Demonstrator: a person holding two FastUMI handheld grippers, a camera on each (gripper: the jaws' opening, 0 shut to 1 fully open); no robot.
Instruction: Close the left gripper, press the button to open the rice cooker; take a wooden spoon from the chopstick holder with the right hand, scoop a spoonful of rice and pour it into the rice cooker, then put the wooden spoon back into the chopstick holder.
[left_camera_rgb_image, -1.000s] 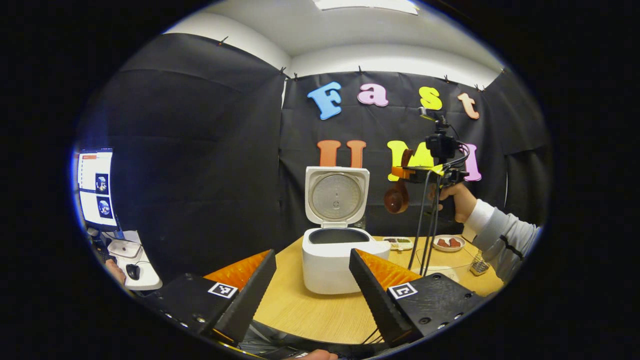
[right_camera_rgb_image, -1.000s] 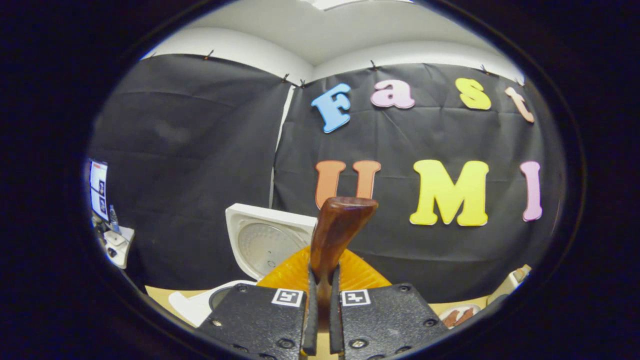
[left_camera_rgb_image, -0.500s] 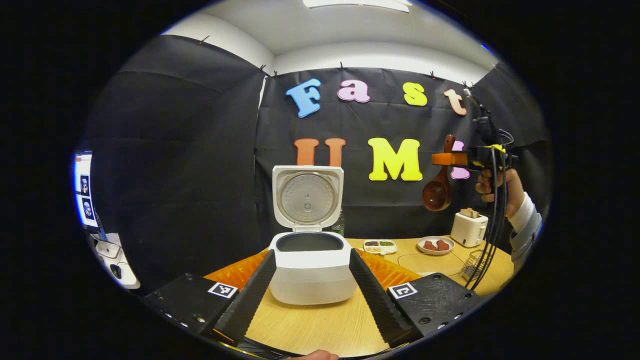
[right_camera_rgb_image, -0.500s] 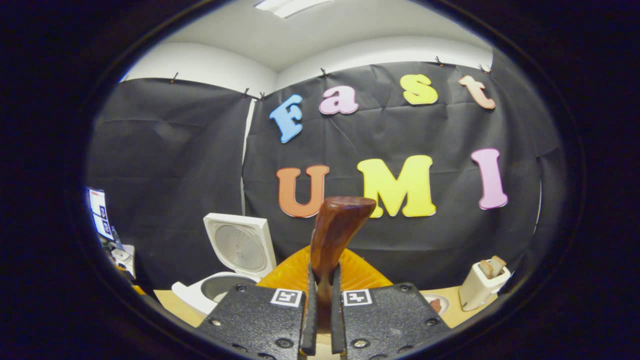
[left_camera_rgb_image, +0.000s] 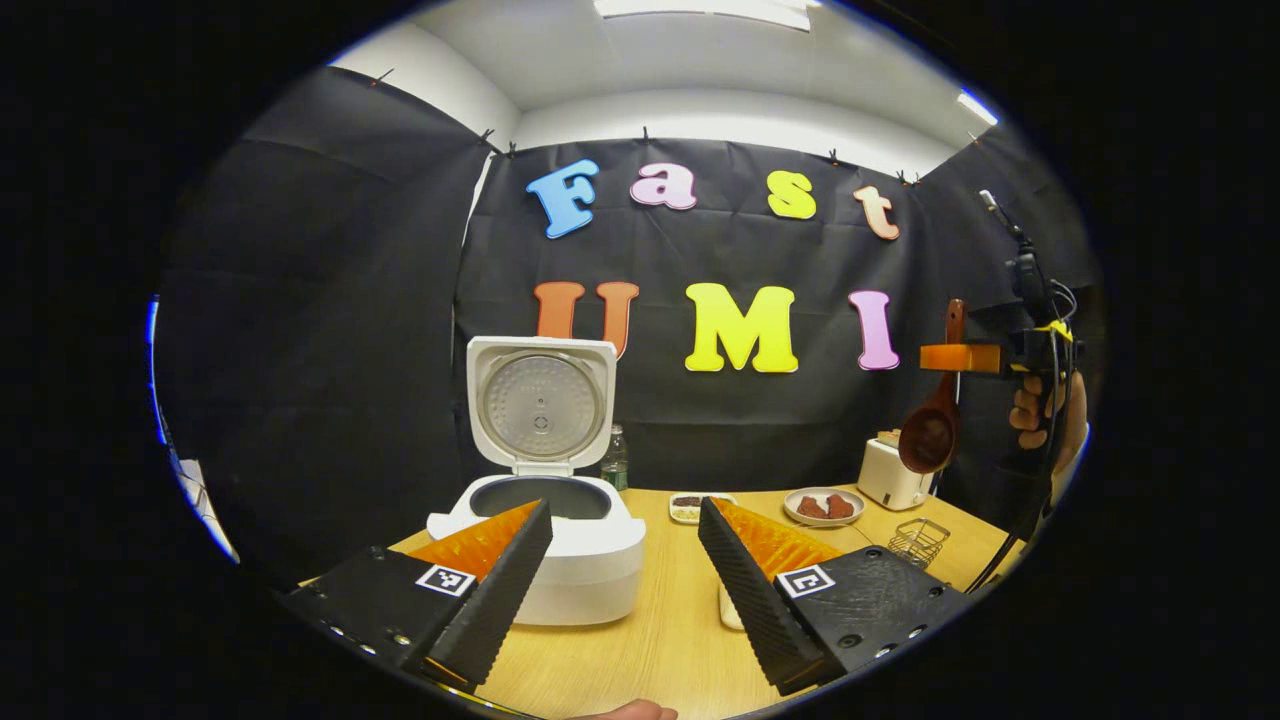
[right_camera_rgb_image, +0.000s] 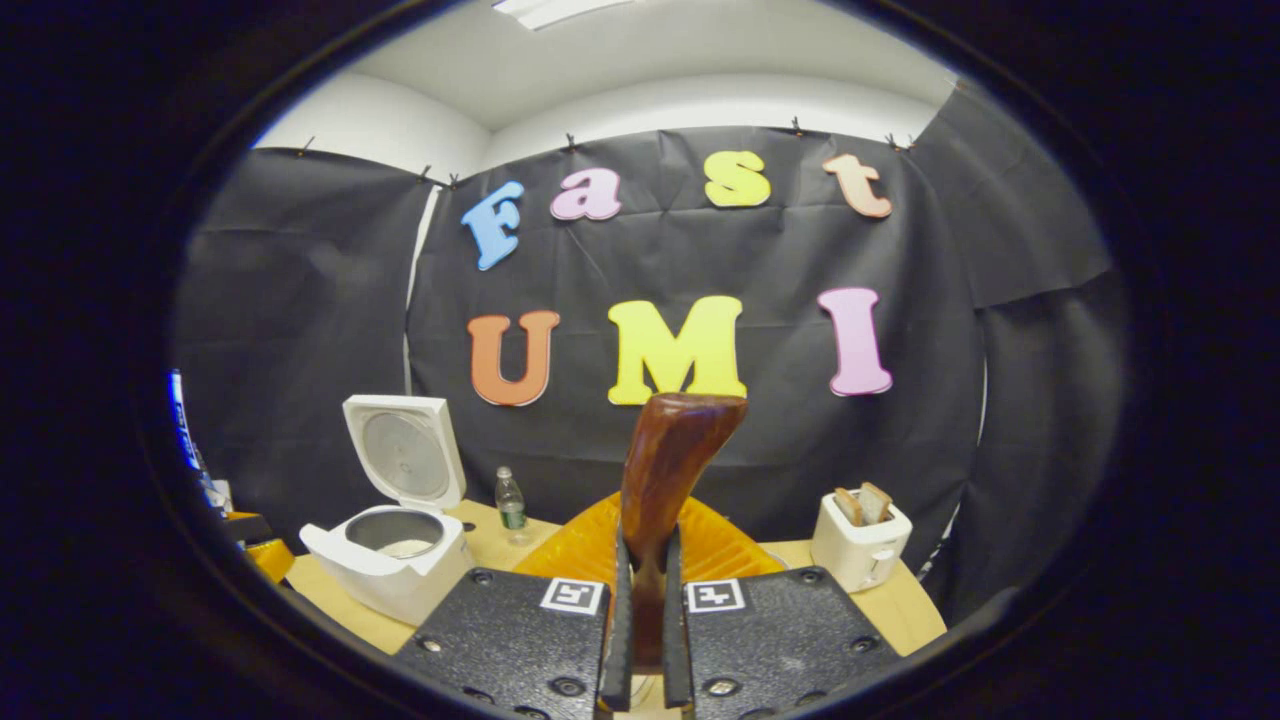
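We see the rice cooker (right_camera_rgb_image: 385, 560) open with rice inside, our right gripper (right_camera_rgb_image: 640, 640) clamping the wooden spoon (right_camera_rgb_image: 665, 480), our left gripper (left_camera_rgb_image: 625, 575) spread wide.

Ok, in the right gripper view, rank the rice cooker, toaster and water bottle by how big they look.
Largest to smallest, as they look in the right gripper view:
1. Rice cooker, lid open
2. Toaster
3. Water bottle
The cooker may sit a little nearer the camera, but its lead looks too large for that to change the order.
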